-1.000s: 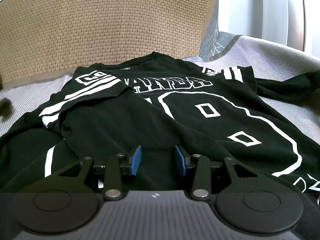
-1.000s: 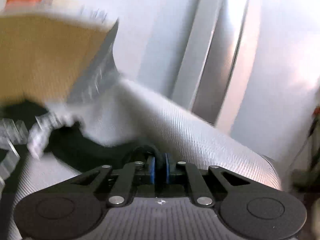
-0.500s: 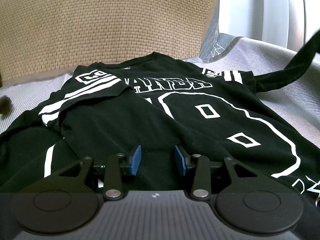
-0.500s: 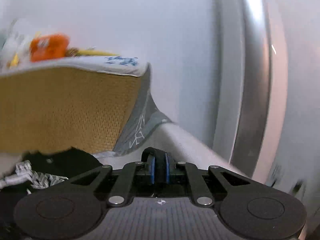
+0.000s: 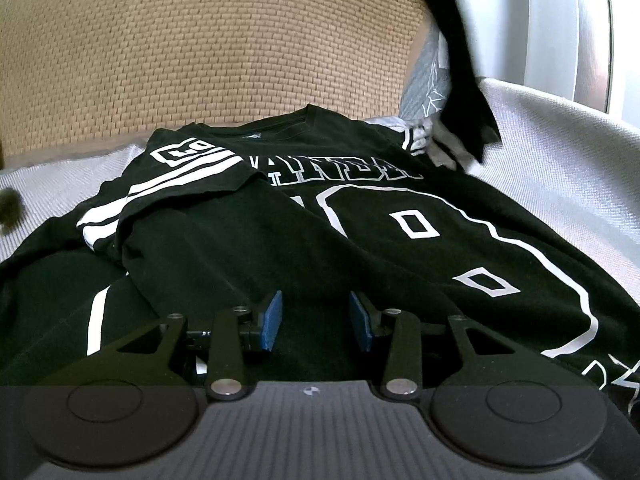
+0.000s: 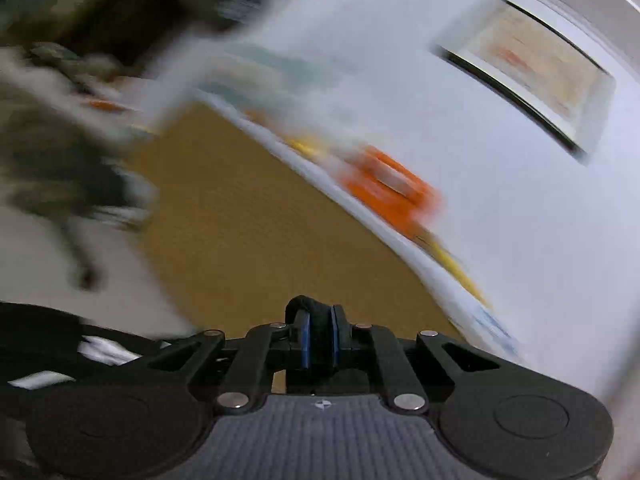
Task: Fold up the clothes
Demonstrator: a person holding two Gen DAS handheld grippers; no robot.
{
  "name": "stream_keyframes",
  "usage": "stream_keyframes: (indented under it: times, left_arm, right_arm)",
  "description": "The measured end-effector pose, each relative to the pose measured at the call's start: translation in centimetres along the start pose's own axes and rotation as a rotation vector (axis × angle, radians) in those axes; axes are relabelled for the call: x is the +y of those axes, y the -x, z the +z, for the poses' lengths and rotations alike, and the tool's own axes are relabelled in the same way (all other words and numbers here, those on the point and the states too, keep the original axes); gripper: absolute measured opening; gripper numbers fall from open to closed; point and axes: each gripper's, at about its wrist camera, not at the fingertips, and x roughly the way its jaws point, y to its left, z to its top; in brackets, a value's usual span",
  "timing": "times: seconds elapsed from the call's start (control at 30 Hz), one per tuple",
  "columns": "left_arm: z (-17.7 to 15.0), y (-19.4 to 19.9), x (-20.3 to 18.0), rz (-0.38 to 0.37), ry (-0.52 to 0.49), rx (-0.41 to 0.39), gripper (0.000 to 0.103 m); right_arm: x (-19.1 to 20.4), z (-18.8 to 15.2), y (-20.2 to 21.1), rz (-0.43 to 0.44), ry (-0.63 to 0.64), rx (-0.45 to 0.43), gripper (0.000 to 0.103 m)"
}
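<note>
A black T-shirt [image 5: 360, 236] with white print and striped sleeves lies on a grey bed cover [image 5: 560, 152]. Its left sleeve [image 5: 168, 196] is folded in over the chest. My left gripper [image 5: 314, 318] is open and empty, low over the shirt's lower part. The right sleeve [image 5: 460, 76] hangs lifted high at the upper right in the left wrist view. My right gripper [image 6: 319, 340] is shut on a fold of black sleeve fabric [image 6: 310, 308]. The right wrist view is heavily blurred by motion.
A woven tan headboard [image 5: 208, 56] stands behind the shirt and shows in the right wrist view [image 6: 256, 232]. A grey patterned pillow [image 5: 424, 84] leans at its right end. Orange items [image 6: 388, 184] sit on top of the headboard. A white wall [image 6: 460, 120] lies beyond.
My right gripper has swung up and to the left with the right sleeve, lifting it off the bed cover. My left gripper has stayed still and open.
</note>
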Motion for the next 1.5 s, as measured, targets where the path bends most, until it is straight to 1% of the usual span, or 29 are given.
stream_keyframes:
  times: [0.03, 0.17, 0.23, 0.37, 0.43, 0.5, 0.6, 0.67, 0.73, 0.8, 0.83, 0.87, 1.0, 1.07, 1.13, 1.2, 1.23, 1.3, 1.37, 1.43, 1.5]
  left_arm:
    - [0.0, 0.0, 0.1, -0.004, 0.006, -0.001, 0.042]
    - [-0.1, 0.1, 0.2, -0.009, 0.015, -0.007, 0.042]
    - [-0.1, 0.1, 0.2, -0.008, 0.014, -0.008, 0.042]
    - [-0.1, 0.2, 0.1, -0.006, 0.01, -0.011, 0.042]
    - [-0.1, 0.3, 0.0, -0.006, 0.008, -0.01, 0.042]
    - [-0.1, 0.4, 0.0, -0.01, 0.007, -0.003, 0.044]
    - [0.3, 0.7, -0.2, -0.013, -0.01, 0.023, 0.05]
    - [0.5, 1.2, -0.7, -0.015, -0.039, 0.053, 0.055]
    - [0.4, 1.9, -1.1, -0.015, -0.064, 0.074, 0.057]
    - [0.5, 2.7, -1.4, -0.009, -0.068, 0.103, 0.058]
    - [0.6, 3.0, -1.5, -0.007, -0.057, 0.133, 0.061]
    - [0.8, 3.4, -1.6, -0.004, -0.048, 0.163, 0.062]
    - [1.5, 5.4, -1.0, 0.026, -0.041, 0.269, 0.062]
    - [1.7, 6.2, 0.2, 0.058, 0.0, 0.29, 0.062]
    - [1.9, 7.3, 2.3, 0.078, 0.075, 0.312, 0.062]
    - [2.3, 8.5, 4.6, 0.126, 0.15, 0.298, 0.062]
    - [2.7, 9.0, 5.7, 0.143, 0.208, 0.284, 0.062]
    - [3.5, 10.2, 8.3, 0.163, 0.359, 0.247, 0.061]
    - [4.8, 11.4, 9.7, 0.221, 0.387, 0.184, 0.061]
    - [6.3, 12.8, 10.4, 0.261, 0.341, 0.118, 0.062]
    - [7.6, 13.4, 11.2, 0.259, 0.35, 0.09, 0.063]
  right_arm:
    - [1.7, 0.6, 0.1, 0.067, 0.0, -0.021, 0.011]
    - [5.6, 0.6, -0.5, 0.301, -0.053, 0.026, 0.011]
    - [5.8, 0.3, -0.9, 0.372, -0.119, 0.07, 0.011]
    - [4.5, -0.3, -1.6, 0.413, -0.267, 0.148, 0.012]
    - [3.8, -0.5, -1.8, 0.42, -0.321, 0.183, 0.012]
    - [3.7, -0.9, -1.0, 0.411, -0.331, 0.202, 0.013]
    - [3.7, -1.6, 0.0, 0.412, -0.354, 0.222, 0.013]
    - [3.9, -2.5, 0.3, 0.412, -0.387, 0.238, 0.013]
    - [4.1, -2.9, 0.4, 0.407, -0.41, 0.248, 0.013]
    - [4.2, -3.3, 0.3, 0.414, -0.449, 0.256, 0.013]
    - [4.2, -3.5, 0.3, 0.414, -0.472, 0.263, 0.013]
    - [4.1, -3.7, 0.2, 0.416, -0.499, 0.267, 0.013]
    - [3.0, -4.4, -0.3, 0.427, -0.638, 0.269, 0.013]
    - [2.4, -4.4, -0.6, 0.423, -0.669, 0.273, 0.013]
    - [1.7, -4.5, -0.7, 0.442, -0.712, 0.262, 0.013]
    - [1.4, -4.2, -0.6, 0.448, -0.724, 0.249, 0.014]
    - [1.4, -4.0, -0.4, 0.456, -0.718, 0.241, 0.014]
    - [1.6, -3.9, -0.2, 0.468, -0.737, 0.229, 0.014]
    - [2.1, -3.7, 0.2, 0.478, -0.736, 0.226, 0.015]
    - [3.1, -3.4, 0.6, 0.506, -0.722, 0.234, 0.016]
    - [4.5, -3.1, 0.9, 0.547, -0.697, 0.247, 0.017]
